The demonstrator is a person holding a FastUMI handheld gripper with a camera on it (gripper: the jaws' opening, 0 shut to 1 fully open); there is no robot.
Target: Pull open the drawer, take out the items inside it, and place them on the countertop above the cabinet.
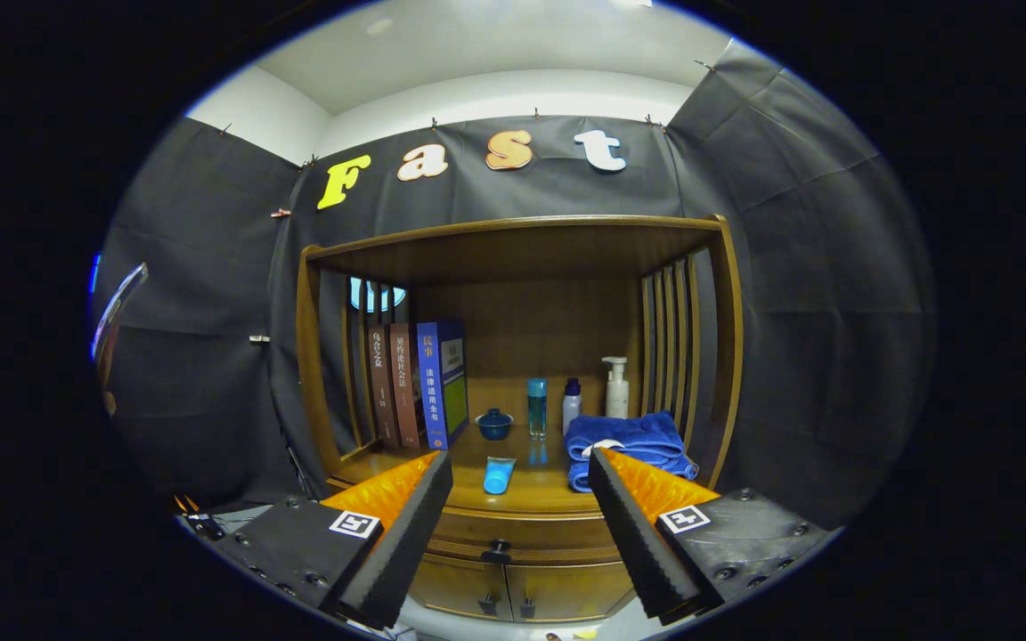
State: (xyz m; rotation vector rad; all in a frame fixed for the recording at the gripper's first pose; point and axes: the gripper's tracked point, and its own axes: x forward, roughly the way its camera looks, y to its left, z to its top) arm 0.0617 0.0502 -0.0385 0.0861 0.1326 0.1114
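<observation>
My jaws [520, 481] were spread wide and held nothing, with the shut drawer [522, 531] and its dark knob [496, 551] just below and between them. On the wooden desk [540, 490] beyond lay a blue tube [498, 475] and a folded blue towel [627, 442], with a small bowl [494, 424], three bottles [572, 401] and upright books [415, 385] behind. The books' spines bore Chinese lettering too small to read surely, and black cloth walled the booth under a white ceiling.

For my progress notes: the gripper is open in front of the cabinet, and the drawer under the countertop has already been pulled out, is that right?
Not quite: the drawer is closed, its knob flush with the front, in the gripper view. The gripper is indeed open, before the cabinet.
</observation>
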